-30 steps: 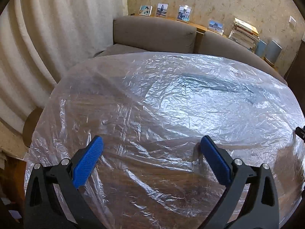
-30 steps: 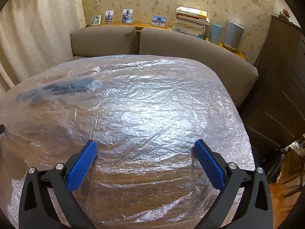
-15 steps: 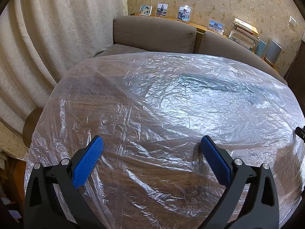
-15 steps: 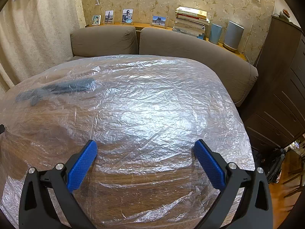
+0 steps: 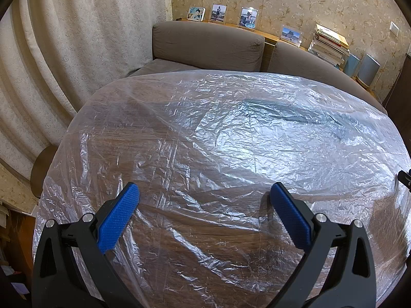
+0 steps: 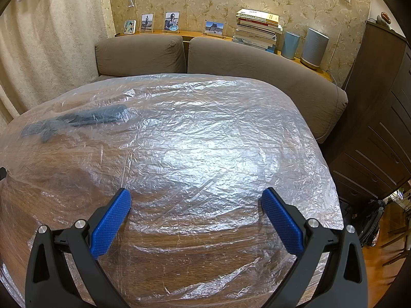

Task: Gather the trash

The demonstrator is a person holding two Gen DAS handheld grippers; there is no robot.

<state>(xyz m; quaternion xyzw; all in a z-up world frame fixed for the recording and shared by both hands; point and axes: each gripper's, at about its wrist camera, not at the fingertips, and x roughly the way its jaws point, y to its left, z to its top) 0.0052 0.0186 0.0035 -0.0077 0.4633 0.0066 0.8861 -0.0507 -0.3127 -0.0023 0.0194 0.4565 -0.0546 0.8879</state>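
Observation:
A crinkled clear plastic sheet covers the whole wooden table. A dark flat thing lies under the sheet toward the far side; what it is cannot be made out. My left gripper hovers open over the near part of the sheet, blue pads wide apart, nothing between them. My right gripper is likewise open above the sheet near the table's front, its pads empty. A black tip of the other gripper shows at the right edge.
A brown sofa curves round the far side of the table. Behind it a shelf holds photo frames, a stack of books and two cylinders. A dark cabinet stands at right, curtains at left.

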